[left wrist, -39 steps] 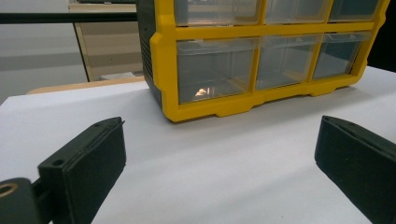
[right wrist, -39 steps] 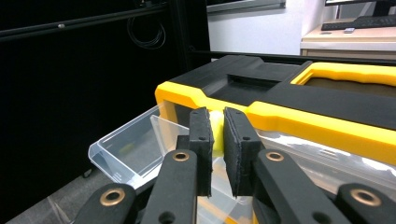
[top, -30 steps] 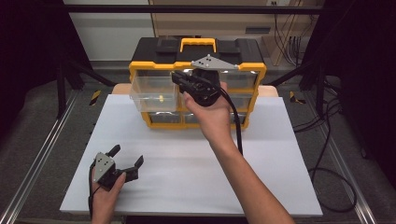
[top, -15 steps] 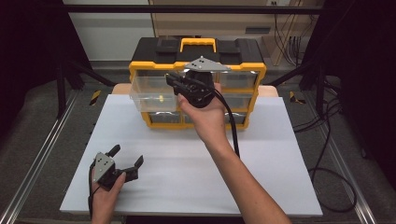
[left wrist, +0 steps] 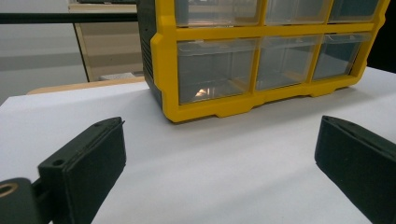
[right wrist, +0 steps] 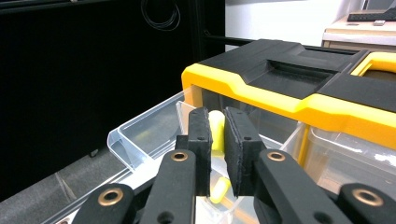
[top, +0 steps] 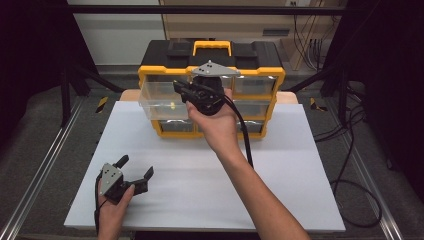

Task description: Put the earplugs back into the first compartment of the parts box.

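Resting low on the white surface at the near left, the left hand-held gripper has its jaws spread wide apart with nothing between them; in the left gripper view it looks across bare surface at the yellow organizer.

Farther in, the right hand-held gripper is held up at the organizer's top row, over a clear drawer that stands pulled out toward the left front. In the right gripper view its jaws are drawn nearly together on a small yellow piece, which stands upright between the pads just above the open drawer. The pads seem to press on it, though the contact on the far side is hidden. A second bit of yellow shows lower down, inside the drawer; whether it is part of the same piece I cannot tell.

The step in hand looks like lifting the yellow piece out of the drawer. To do it well, the grip should stay firm and centred, since the piece is slim and could twist or slip out sideways. A straight upward lift would clear the drawer's thin transparent wall without dragging it or tipping the drawer. The left hand-held gripper is well apart from the work and could steady the organizer if the drawer shifts.

Behind the organizer are its black lid and yellow carrying handle.
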### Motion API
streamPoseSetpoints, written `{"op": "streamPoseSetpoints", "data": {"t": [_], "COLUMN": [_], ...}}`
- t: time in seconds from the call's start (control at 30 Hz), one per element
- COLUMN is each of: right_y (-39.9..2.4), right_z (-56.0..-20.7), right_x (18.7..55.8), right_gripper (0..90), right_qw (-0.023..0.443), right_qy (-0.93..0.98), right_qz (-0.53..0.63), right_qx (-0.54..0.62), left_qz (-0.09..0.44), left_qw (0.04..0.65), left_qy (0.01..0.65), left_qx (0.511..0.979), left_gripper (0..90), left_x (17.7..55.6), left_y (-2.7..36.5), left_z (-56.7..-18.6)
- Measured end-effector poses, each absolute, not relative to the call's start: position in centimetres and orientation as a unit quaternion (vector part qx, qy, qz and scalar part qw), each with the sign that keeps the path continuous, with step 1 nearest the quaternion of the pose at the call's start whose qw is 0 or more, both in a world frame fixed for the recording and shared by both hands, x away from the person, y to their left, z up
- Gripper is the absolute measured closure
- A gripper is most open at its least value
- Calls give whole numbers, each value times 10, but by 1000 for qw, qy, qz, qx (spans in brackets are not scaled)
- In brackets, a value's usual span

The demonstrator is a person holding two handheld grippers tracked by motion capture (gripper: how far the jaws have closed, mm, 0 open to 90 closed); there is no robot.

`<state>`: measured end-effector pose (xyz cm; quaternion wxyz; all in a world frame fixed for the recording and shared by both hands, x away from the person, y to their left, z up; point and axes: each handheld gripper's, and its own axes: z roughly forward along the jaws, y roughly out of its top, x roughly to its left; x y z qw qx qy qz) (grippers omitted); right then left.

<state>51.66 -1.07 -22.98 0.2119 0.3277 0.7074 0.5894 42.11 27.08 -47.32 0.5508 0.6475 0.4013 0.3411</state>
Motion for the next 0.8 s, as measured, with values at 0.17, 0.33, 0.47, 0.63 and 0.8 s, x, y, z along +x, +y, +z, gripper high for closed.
{"op": "streamPoseSetpoints", "data": {"t": [0.17, 0.33, 0.47, 0.63, 0.8], "right_y": [-8, -6, -5, -3, 0], "right_z": [-231, -230, -229, -228, -228], "right_x": [518, 520, 521, 521, 522], "right_gripper": [812, 812, 811, 810, 809], "right_qw": [210, 211, 212, 212, 211], "right_qy": [710, 710, 710, 710, 711], "right_qz": [586, 585, 584, 584, 583], "right_qx": [330, 332, 333, 332, 331], "left_qz": [341, 341, 341, 341, 341], "left_qw": [551, 551, 551, 550, 550], "left_qy": [401, 401, 401, 400, 400], "left_qx": [647, 648, 648, 649, 649], "left_gripper": [19, 19, 19, 19, 19], "left_x": [421, 421, 421, 421, 421], "left_y": [271, 271, 271, 270, 271], "left_z": [-473, -473, -473, -473, -473]}}
